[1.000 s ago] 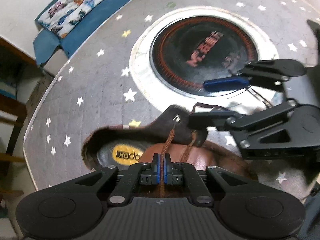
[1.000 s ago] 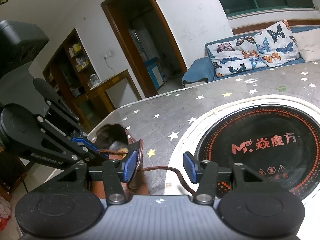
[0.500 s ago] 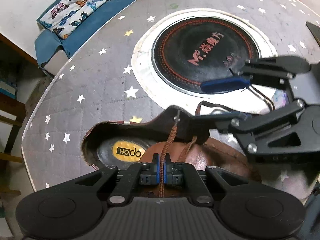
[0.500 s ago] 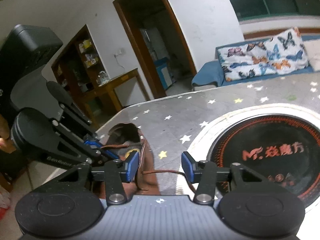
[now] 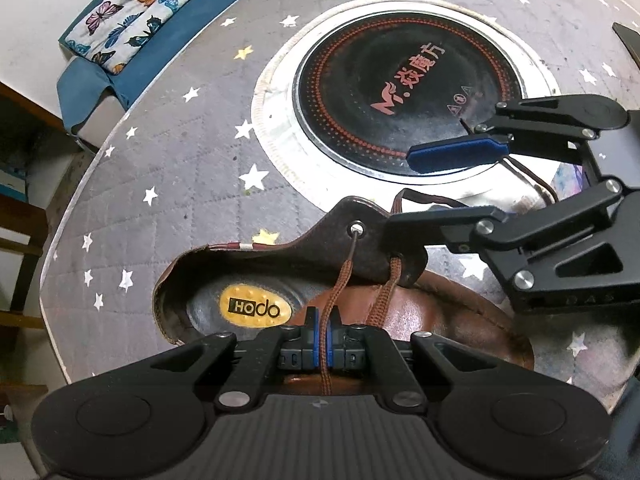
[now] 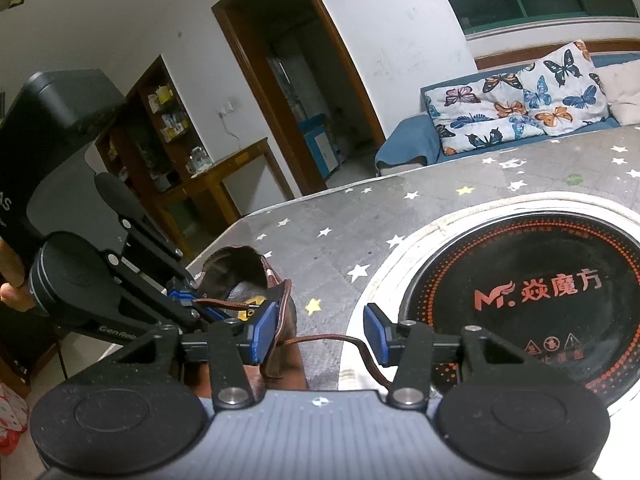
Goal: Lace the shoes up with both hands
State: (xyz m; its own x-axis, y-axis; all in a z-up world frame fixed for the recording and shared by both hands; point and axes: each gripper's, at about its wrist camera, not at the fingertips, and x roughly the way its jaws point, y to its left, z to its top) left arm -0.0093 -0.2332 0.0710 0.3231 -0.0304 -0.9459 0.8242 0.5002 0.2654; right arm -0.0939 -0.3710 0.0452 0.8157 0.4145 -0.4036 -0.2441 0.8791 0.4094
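Now my left gripper (image 5: 322,336) is fully closed on one strand of the brown lace (image 5: 340,280), at the bottom centre of the left wrist view. From my pads this strand goes up and a little right to the metal eyelet (image 5: 355,228) in the dark flap of the brown shoe (image 5: 440,320). A second strand (image 5: 384,296) passes just to the right of it and goes under the same flap.

My right gripper (image 6: 320,334) is wide open and holds nothing. In the right wrist view the free end of the lace (image 6: 340,338) lies between the two blue pads (image 6: 264,332); it comes out at the shoe flap near the left pad, crosses toward the right pad and then falls down. So the lace runs almost across the gap, side to side, and I judge that the right hand is the nearer one to take it by closing. Whether the lace touches a pad, I cannot tell.

The shoe lies in the lower middle of the left wrist view, its opening to the left, on a grey cloth with stars (image 5: 180,160). On the yellow insole label (image 5: 255,309) I read "HOdo". Above, in the upper centre, is a round black cooktop (image 5: 400,80) with "M" and Chinese characters in red. On the left gripper body in the right wrist view I read "GenRob".
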